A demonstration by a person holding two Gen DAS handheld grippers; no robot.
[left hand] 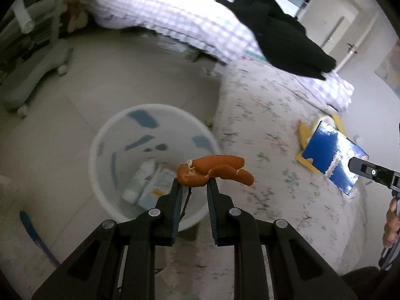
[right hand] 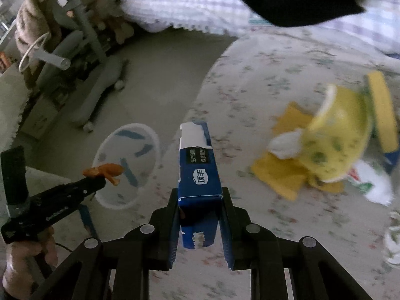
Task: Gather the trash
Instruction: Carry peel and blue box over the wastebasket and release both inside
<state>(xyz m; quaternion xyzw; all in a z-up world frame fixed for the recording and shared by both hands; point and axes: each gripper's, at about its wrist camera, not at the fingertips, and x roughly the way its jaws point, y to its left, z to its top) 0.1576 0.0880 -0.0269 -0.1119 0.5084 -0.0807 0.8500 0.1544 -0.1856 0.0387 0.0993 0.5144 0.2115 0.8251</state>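
Note:
My left gripper [left hand: 193,183] is shut on an orange peel [left hand: 215,170] and holds it over the near rim of a white bin [left hand: 105,135] on the floor. The bin holds a bottle and a carton. The peel [right hand: 105,171] and bin [right hand: 155,135] also show in the right wrist view. My right gripper [right hand: 200,192] is shut on a blue carton [right hand: 198,172] above the floral bed sheet [right hand: 250,95]. The carton [left hand: 332,155] shows in the left wrist view too.
A yellow bowl [right hand: 337,135], yellow wrappers [right hand: 282,172] and a white tissue [right hand: 285,143] lie on the bed at right. A black garment [left hand: 282,32] lies on a checked quilt [left hand: 175,15]. A grey wheeled chair base [left hand: 32,75] stands on the floor at left.

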